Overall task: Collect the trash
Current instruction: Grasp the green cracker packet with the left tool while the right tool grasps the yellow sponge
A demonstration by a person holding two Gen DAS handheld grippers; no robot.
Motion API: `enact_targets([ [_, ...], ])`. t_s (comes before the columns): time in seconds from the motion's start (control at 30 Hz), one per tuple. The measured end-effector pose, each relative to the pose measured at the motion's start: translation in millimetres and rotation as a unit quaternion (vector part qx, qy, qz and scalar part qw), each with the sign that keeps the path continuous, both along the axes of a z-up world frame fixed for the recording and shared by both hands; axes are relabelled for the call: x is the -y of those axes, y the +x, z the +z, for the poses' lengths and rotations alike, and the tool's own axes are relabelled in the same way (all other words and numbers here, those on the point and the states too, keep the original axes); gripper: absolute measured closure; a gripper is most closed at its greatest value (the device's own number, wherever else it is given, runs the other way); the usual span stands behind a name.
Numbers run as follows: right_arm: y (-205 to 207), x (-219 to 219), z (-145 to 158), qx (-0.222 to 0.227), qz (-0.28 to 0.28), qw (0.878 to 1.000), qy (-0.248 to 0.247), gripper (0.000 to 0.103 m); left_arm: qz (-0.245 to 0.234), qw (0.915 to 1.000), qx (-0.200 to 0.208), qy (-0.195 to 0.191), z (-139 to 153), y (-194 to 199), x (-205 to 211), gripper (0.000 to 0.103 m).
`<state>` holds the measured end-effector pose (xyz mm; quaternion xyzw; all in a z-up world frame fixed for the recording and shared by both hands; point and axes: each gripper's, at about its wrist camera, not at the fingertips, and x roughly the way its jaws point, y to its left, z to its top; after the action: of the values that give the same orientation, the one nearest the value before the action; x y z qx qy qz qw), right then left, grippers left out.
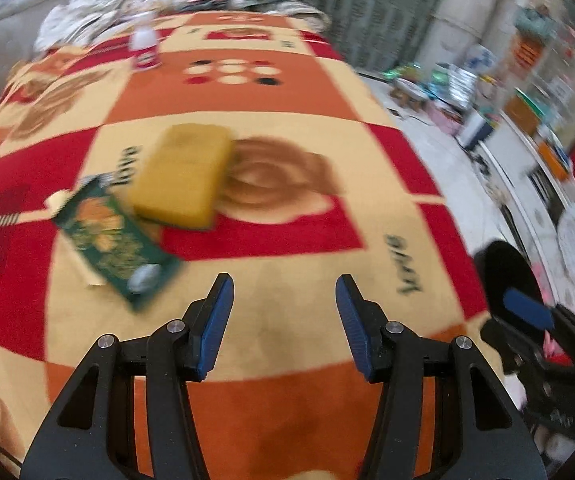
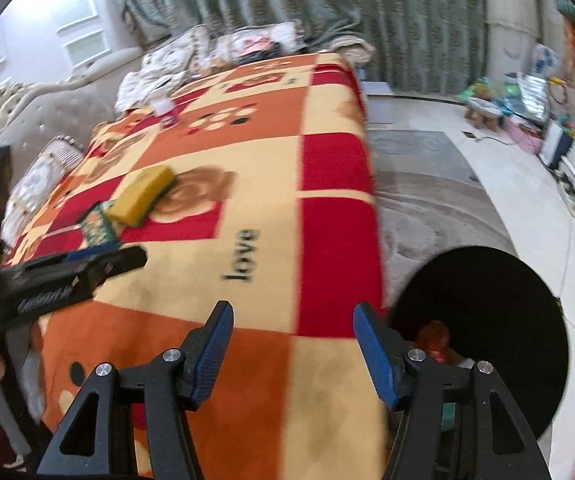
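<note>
While both our grippers hang over the blanket w/ nothing in them, most of the pickup looks undone. Left gripper is spread wide, empty; right gripper same, jaws apart, nothing between them.

Trash we can see: a green wrapper lying flat on the blanket, ahead-left of the left gripper, and a yellow sponge just beyond it, its near edge overlapping or touching the wrapper — blur makes it hard to say which. A small bottle stands farther back near the pillows; can't tell if it counts as trash.

Black bin sits on the floor beside the bed, right by the right gripper. Something orange-red shows inside, so prob. at least one item is already in; can't tell what it is.

Left to do, as we judge it: wrapper first (closest to the left gripper), then sponge, maybe bottle. Wrapper lies flat, so pinching an edge may be fiddly.
</note>
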<state>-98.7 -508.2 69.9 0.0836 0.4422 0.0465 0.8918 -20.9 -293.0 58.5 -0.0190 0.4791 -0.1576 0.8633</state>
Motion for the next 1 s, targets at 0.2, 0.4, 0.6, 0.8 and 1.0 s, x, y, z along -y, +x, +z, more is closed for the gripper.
enact_targets([
  [0.2, 21.7, -50.8, 0.9, 0.002, 0.061, 0.998, 0.003, 0.042, 0.061, 0.9981, -0.001, -0.008, -1.0, 17.9, -57.2, 0.051],
  [0.4, 51.4, -86.9, -3.9, -0.007, 0.092, 0.996, 0.006, 0.041, 0.077, 0.9967, -0.012, -0.023, -10.9, 38.4, -76.9, 0.051],
  [0.6, 72.7, -100.8, -4.7, -0.008, 0.096, 0.995, 0.013, 0.037, 0.077, 0.9970, -0.002, -0.001, -16.2, 52.3, -84.6, 0.051],
  [0.8, 115.4, -127.6, -5.2, -0.012, 0.098, 0.995, 0.029, 0.026, 0.078, 0.9965, -0.019, -0.022, -23.0, 45.8, -132.6, 0.051],
  [1.0, 181.2, -172.6, -13.9, -0.031, 0.081, 0.995, 0.039, 0.023, 0.083, 0.9956, -0.010, -0.041, -8.4, 32.7, -148.4, 0.051],
])
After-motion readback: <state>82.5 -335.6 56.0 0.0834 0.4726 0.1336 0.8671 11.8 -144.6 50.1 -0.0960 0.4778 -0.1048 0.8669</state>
